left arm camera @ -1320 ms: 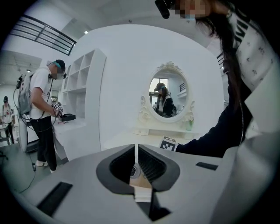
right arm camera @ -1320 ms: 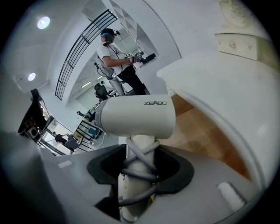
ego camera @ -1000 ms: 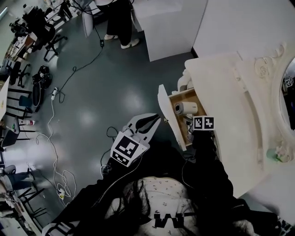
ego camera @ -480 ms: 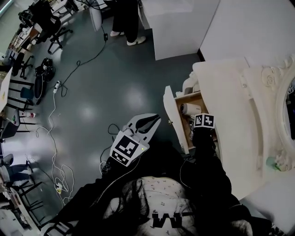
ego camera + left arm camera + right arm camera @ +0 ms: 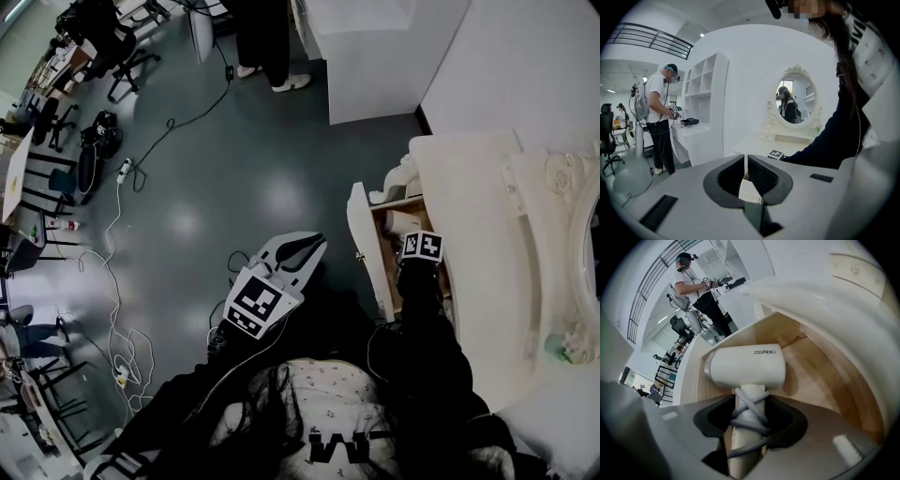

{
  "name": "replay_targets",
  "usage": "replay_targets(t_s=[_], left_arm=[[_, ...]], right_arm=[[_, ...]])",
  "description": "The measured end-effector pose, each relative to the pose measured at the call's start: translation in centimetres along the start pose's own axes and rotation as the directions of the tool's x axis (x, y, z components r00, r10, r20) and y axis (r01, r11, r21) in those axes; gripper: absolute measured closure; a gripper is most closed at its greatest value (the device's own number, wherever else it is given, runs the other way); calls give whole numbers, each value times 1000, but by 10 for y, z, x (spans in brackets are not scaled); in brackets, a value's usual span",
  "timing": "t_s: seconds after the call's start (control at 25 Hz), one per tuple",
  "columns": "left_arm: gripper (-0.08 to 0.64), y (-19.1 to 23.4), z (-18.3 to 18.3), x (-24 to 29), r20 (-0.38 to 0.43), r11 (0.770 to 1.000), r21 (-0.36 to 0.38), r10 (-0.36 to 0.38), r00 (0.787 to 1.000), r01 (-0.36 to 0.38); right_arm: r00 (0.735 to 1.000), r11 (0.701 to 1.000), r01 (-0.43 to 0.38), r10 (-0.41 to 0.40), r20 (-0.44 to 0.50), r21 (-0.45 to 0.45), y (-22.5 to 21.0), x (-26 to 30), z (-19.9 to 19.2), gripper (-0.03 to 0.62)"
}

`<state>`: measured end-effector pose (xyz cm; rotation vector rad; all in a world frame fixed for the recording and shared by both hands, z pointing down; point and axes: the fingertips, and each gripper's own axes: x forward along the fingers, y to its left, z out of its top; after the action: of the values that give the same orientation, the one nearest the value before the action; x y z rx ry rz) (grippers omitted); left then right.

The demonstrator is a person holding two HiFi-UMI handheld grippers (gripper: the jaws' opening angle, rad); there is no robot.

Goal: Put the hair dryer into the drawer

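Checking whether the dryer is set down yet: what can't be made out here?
- Right gripper view: whether the hair dryer touches the drawer floor; its own body hides the underside.
- Right gripper view: the cord's plug end, cut off behind the right claw.
- Head view: most of the drawer's inside, covered by the marker cube and sleeve.

White dressing table (drawer open) carries an oval mirror.
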<state>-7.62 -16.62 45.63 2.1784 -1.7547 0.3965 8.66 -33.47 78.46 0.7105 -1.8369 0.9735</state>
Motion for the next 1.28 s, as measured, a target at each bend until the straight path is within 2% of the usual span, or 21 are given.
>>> replay_targets(t_s=[0.32,0.48,0.76,0.88,1.0,1.28], left_arm=[[558,20,-5,-6,-16,1000,-6,27,1000,-27],[558,28,-6,-9,-25,1000,-6,24,999,-24],[558,38,-10,-6,-43,1000,-5,10,999,-11],[558,38,-9,-1,-42,1000,2,-13,999,13],[558,38,-6,2,-39,999,9,-38,999,39],[558,33,0,10,-30,994,33,-103,994,104]], right_arm=[[999,999,46,-46,-15,-25,-5,18,-1,385],[998,998,64,-64,-15,-4,-3,25,-8,385],[995,994,99,-99,8,-36,-1,28,-9,382],[997,996,78,-77,8,-32,2,28,-11,368],[999,999,39,-39,29,8,6,24,-9,322],[990,999,17,-24,142,50,6,-15,3,322]])
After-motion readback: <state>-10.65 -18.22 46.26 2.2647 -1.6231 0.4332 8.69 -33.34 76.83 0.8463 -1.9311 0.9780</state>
